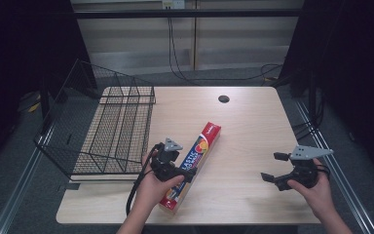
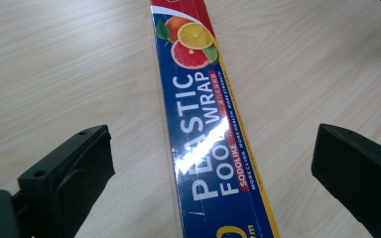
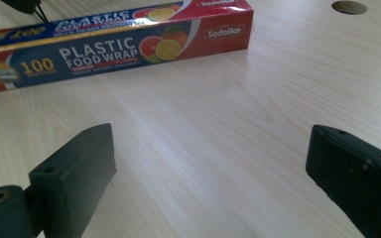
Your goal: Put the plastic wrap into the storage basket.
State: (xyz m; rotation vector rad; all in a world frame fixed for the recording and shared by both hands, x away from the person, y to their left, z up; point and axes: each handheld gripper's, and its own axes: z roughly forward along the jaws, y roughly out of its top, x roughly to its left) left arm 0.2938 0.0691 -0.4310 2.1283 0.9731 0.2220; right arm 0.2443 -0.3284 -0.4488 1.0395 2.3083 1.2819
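A long blue and red box of plastic food wrap (image 1: 200, 148) lies at a slant near the middle of the wooden table (image 1: 253, 122). My left gripper (image 1: 181, 171) is over the box's near half. In the left gripper view the left gripper (image 2: 213, 144) is open, its jaws wide on either side of the box (image 2: 206, 124) and clear of it. My right gripper (image 1: 272, 166) is open at the right of the table, pointing left toward the box (image 3: 114, 49). Between the right gripper (image 3: 208, 148) jaws there is bare wood.
A black wire basket (image 1: 102, 126) sits on the table's left side, its tall mesh wall leaning out to the left. A round cable hole (image 1: 223, 99) is at the far middle of the table. The table's front edge runs just below both hands.
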